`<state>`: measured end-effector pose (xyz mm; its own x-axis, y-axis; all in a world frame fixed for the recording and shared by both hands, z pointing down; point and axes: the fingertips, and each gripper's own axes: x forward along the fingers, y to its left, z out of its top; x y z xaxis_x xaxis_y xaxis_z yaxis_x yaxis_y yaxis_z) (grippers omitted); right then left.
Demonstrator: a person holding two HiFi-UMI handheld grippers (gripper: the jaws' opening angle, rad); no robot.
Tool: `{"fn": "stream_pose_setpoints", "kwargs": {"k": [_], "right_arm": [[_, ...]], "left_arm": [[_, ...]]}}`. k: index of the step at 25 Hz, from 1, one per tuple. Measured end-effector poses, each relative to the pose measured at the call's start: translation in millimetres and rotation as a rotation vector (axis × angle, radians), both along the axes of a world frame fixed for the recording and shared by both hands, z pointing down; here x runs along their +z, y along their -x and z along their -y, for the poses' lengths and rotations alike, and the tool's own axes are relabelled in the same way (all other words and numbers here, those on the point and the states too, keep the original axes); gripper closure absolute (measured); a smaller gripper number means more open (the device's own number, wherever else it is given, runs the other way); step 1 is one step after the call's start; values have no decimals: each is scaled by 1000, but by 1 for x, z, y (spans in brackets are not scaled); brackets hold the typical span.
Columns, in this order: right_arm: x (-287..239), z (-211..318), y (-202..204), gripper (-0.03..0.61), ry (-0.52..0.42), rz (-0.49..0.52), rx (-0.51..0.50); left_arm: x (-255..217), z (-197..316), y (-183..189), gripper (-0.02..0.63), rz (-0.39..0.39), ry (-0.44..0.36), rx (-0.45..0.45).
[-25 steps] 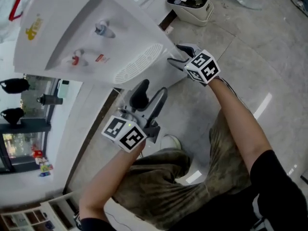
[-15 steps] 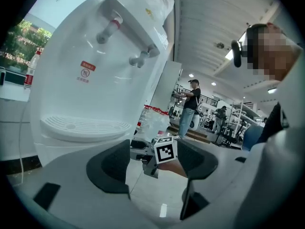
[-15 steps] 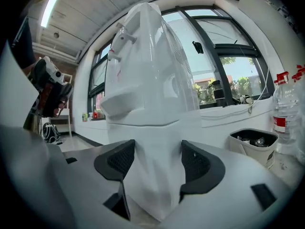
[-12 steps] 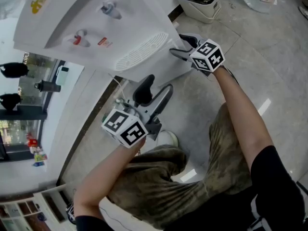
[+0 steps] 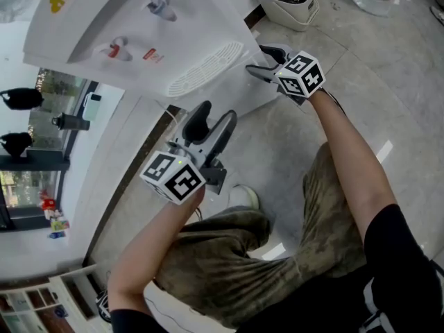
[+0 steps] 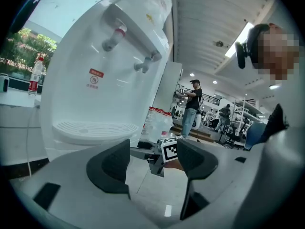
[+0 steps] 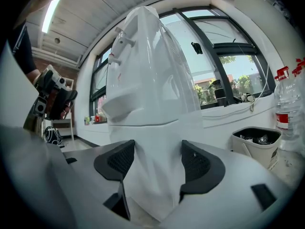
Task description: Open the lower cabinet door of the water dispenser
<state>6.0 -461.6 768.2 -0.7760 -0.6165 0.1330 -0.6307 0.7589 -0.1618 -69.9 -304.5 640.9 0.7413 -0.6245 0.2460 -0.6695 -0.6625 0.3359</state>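
Looking down from the head view, the water dispenser (image 5: pixel 159 40) leans across the top left. The right gripper (image 5: pixel 258 61) sits against the lower cabinet (image 5: pixel 251 104), just beneath the drip tray (image 5: pixel 205 68). The left gripper (image 5: pixel 216 120) hangs near the cabinet's front, apart from it, above the floor (image 5: pixel 333 82). A bin (image 5: pixel 286 2) stands behind the dispenser.

In the left gripper view its jaws stand apart with nothing between them. Only the right gripper's marker cube (image 6: pixel 170 149) shows through the gap, further off. This hand looks free to steady the body if the dispenser rocks.

In the right gripper view the jaws have just been opening and stand wide. A vertical corner of the lower cabinet door (image 7: pixel 152 171) rises between the pads (image 7: pixel 119 163), which do not look pressed on it. I cannot tell from here where the door's free edge or any recess lies.

To do the step well, I judge the right jaws should first find that free edge — the side away from the hinge — and close on it fully before any pull. The pull should then follow the door's swing, not come straight back. A tall, light dispenser may tip or slide, so a slow start matters, with the left gripper braced on the cabinet's side.
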Motion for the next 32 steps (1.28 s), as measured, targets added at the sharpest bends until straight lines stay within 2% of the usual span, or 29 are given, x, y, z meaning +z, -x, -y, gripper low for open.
{"fn": "stream_pose_setpoints", "kwargs": {"k": [5,11,20,27,32], "right_arm": [[-1,-9,-3,296,23,28,-25],[0,-28,-10,298,-1,9,-76],[-1,-60,-14,298,-17,-1,-200],[1,-87,-14,298,-49,-85,-309],[1,-104,-9,299,-47,-122,-376]], "left_arm": [[4,-3,-5,327,8,11,11],[12,-6,-15,327,33,27,32],[20,-12,-24,327,50,59,35],[21,-11,-32,327,46,71,19],[21,-14,-51,327,58,68,61]]}}
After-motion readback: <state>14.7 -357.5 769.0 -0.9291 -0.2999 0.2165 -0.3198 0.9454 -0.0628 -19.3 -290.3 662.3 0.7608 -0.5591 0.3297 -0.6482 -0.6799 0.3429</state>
